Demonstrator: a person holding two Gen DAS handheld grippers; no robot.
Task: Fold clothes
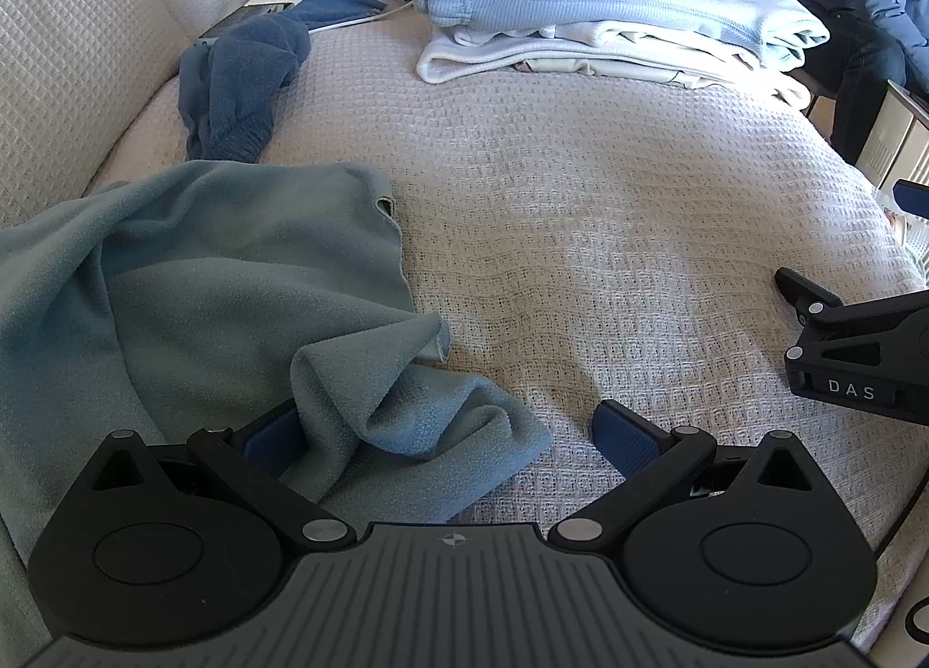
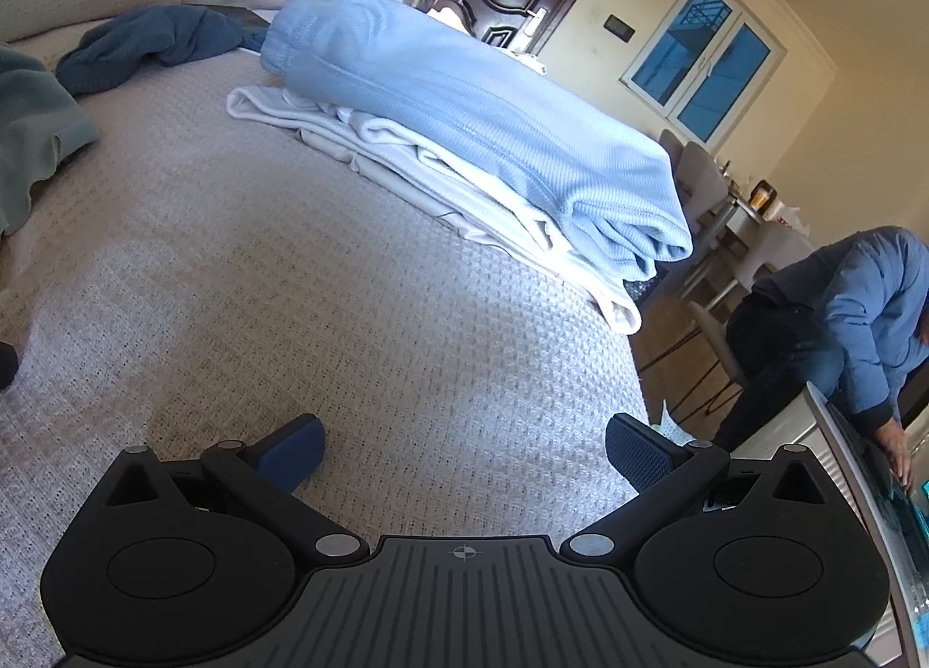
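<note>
Broadly, a waffle-weave bed cover (image 1: 580, 215) holds a folded stack (image 1: 609, 11) at the far side and a rumpled grey-green garment (image 1: 220, 284) at near left. Left gripper (image 1: 447, 430) is spread around its bunched corner; right gripper (image 2: 464, 450) is spread, empty. Pinch the corner deep, then pull flat.

Waffle-weave bed cover (image 1: 580, 238), teal fleece (image 1: 220, 273), dk blue towel (image 1: 244, 81), folded stack (image 1: 580, 11)

Left gripper (image 1: 450, 438) jaws wide apart over crumpled grey-green fleece garment (image 1: 232, 284) on beige waffle-weave bedcover (image 1: 580, 203); folded pale clothes stack (image 1: 598, 17) beyond.
</note>
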